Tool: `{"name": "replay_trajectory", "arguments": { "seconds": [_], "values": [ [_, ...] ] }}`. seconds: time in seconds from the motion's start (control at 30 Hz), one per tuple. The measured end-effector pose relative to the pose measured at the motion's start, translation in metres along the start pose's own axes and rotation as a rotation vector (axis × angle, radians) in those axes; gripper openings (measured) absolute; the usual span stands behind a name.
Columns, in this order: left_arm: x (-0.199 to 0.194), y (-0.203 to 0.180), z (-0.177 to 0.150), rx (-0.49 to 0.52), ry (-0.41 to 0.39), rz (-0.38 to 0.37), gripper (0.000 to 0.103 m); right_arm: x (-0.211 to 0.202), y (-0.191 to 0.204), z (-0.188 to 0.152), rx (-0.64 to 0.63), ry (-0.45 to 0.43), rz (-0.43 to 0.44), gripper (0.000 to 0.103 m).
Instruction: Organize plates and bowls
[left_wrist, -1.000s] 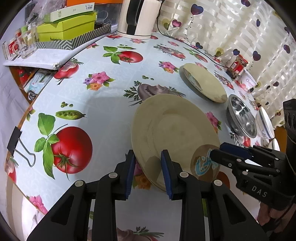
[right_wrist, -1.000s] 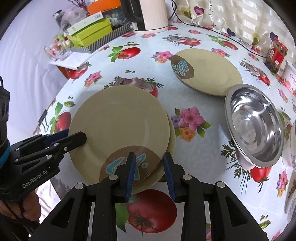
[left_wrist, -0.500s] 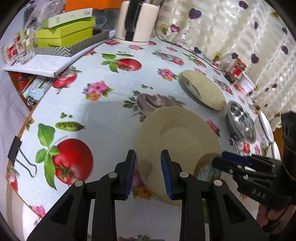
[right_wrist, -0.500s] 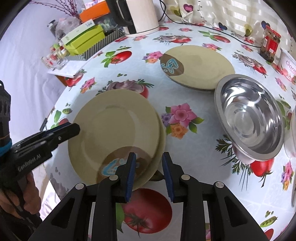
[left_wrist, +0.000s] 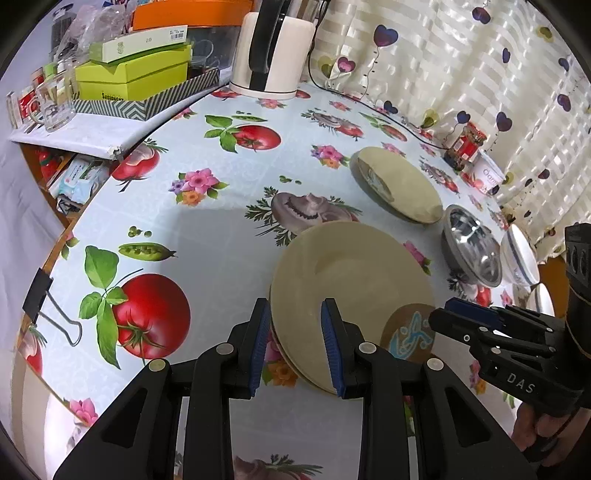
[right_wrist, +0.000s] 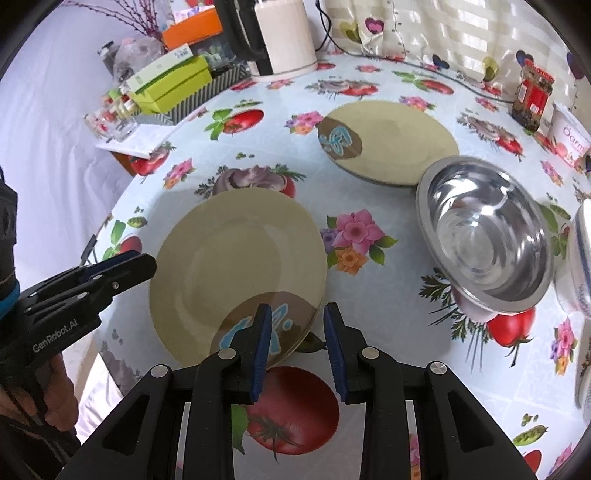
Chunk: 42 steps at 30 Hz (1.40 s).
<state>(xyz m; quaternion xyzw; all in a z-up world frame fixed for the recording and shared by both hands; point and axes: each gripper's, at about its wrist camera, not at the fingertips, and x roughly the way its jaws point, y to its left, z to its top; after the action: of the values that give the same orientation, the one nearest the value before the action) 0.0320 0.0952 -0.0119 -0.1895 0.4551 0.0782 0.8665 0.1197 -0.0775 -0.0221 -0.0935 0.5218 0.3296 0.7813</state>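
A stack of beige plates (left_wrist: 351, 280) with a brown-and-blue emblem lies near the table's front edge (right_wrist: 229, 258). My left gripper (left_wrist: 295, 310) is shut on the stack's left rim, one blue pad over the plate and the other outside the edge. On the opposite rim, by the emblem, my right gripper (right_wrist: 298, 310) is shut in the same way. Each gripper shows in the other's view: the right gripper (left_wrist: 454, 314) and the left gripper (right_wrist: 122, 266). I cannot tell whether the stack rests on the cloth. Further back are another beige plate (right_wrist: 391, 140), a steel bowl (right_wrist: 487, 243) and a white bowl (right_wrist: 580, 266).
A white kettle (left_wrist: 269, 55) and its cable stand at the back. Green boxes (left_wrist: 136, 77) and a glass mug (left_wrist: 51, 107) crowd a shelf on the left. A jar (right_wrist: 535, 96) and a tub (right_wrist: 570, 136) sit far right. A binder clip (left_wrist: 40, 295) grips the cloth's left edge.
The top plate now sits more squarely over the plate beneath it. Both grippers keep their places on the rim, and both views have tilted only slightly.
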Motion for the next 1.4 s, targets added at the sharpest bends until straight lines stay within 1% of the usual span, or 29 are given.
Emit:
{"name": "replay_trajectory", "arguments": {
  "seconds": [0.17, 0.23, 0.3, 0.37, 0.47, 0.57, 0.8, 1.0, 1.23, 1.4],
  "values": [
    [-0.003, -0.010, 0.007, 0.012, 0.002, -0.028, 0.029, -0.018, 0.002, 0.004, -0.017, -0.033, -0.005, 0.030],
    [-0.003, -0.016, 0.012, 0.020, 0.002, -0.038, 0.029, -0.024, 0.000, 0.009, -0.009, -0.041, -0.011, 0.035],
    [-0.003, -0.023, 0.020, 0.025, 0.000, -0.048, 0.029, -0.030, -0.005, 0.015, 0.011, -0.045, -0.032, 0.048],
    [-0.004, -0.030, 0.028, 0.037, -0.008, -0.047, 0.029, -0.036, -0.013, 0.023, 0.032, -0.055, -0.050, 0.051],
    [-0.004, -0.039, 0.040, 0.049, -0.019, -0.054, 0.029, -0.043, -0.028, 0.035, 0.065, -0.064, -0.079, 0.051],
    [-0.001, -0.049, 0.053, 0.066, -0.029, -0.055, 0.029, -0.050, -0.039, 0.046, 0.072, -0.084, -0.100, 0.051],
    [0.018, -0.070, 0.078, 0.099, -0.010, -0.067, 0.029, -0.058, -0.055, 0.073, 0.062, -0.114, -0.132, 0.052],
    [0.037, -0.080, 0.093, 0.108, 0.012, -0.075, 0.029, -0.049, -0.067, 0.090, 0.047, -0.110, -0.142, 0.052],
    [0.056, -0.086, 0.115, 0.122, 0.007, -0.059, 0.029, -0.035, -0.087, 0.111, 0.052, -0.095, -0.145, 0.052],
    [0.070, -0.088, 0.129, 0.121, 0.009, -0.060, 0.029, -0.024, -0.099, 0.126, 0.047, -0.085, -0.140, 0.052]
  ]
}}
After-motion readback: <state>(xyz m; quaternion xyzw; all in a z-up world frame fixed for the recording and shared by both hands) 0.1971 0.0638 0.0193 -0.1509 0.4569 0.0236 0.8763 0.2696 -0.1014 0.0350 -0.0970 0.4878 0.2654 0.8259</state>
